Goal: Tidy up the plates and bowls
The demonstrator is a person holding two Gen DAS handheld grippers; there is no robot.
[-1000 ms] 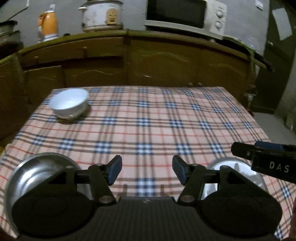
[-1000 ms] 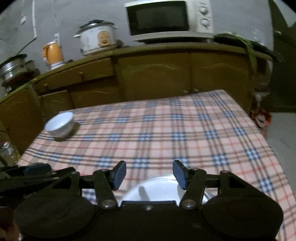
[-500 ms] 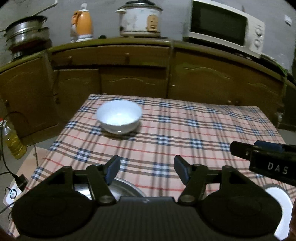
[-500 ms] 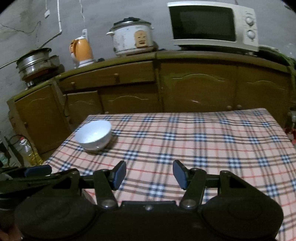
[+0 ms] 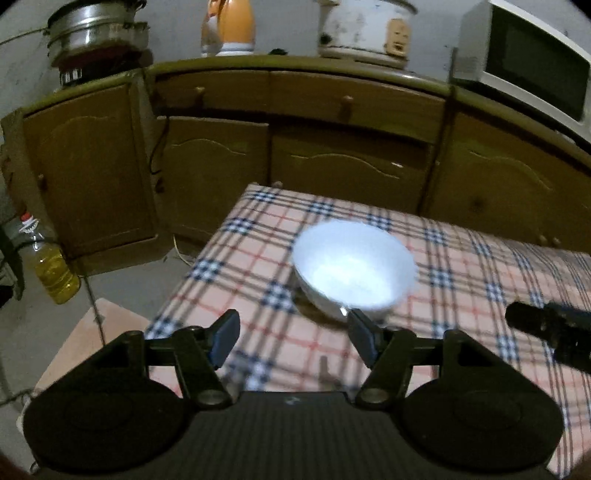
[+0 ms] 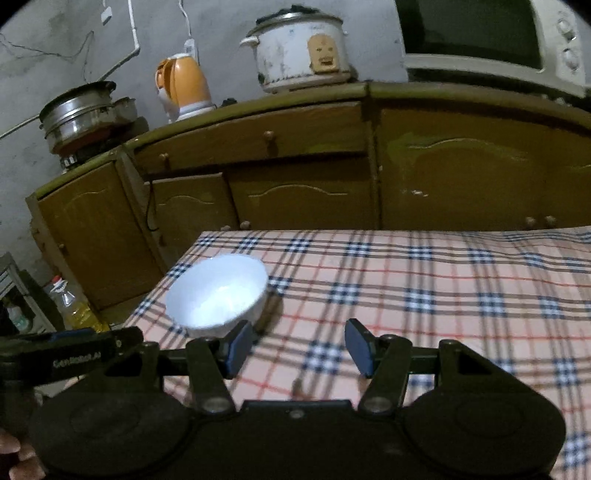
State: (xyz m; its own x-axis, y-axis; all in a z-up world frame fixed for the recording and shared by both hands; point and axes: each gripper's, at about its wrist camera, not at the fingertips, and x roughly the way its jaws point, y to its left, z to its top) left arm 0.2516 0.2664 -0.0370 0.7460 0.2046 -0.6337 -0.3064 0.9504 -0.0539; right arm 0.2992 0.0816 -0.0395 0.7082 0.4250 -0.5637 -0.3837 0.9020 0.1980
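Note:
A white bowl (image 5: 354, 269) stands upright near the left end of the checked tablecloth (image 5: 258, 266). In the left wrist view my left gripper (image 5: 293, 338) is open and empty, and its right fingertip overlaps the bowl's near rim. The right gripper's black tip (image 5: 546, 328) shows at the right edge. In the right wrist view the same bowl (image 6: 218, 295) lies just beyond the left fingertip of my open, empty right gripper (image 6: 300, 347). The left gripper's body (image 6: 74, 350) shows at the lower left.
Brown cabinets (image 5: 332, 166) stand behind the table, carrying a steel pot (image 5: 96, 33), an orange kettle (image 5: 231, 26), a rice cooker (image 5: 365, 26) and a microwave (image 5: 528, 70). An oil bottle (image 5: 55, 273) stands on the floor past the table's left edge.
Both grippers have swung left along the table, and the white bowl is now much closer to them. The steel dish and the white plate under the grippers have dropped out of view.

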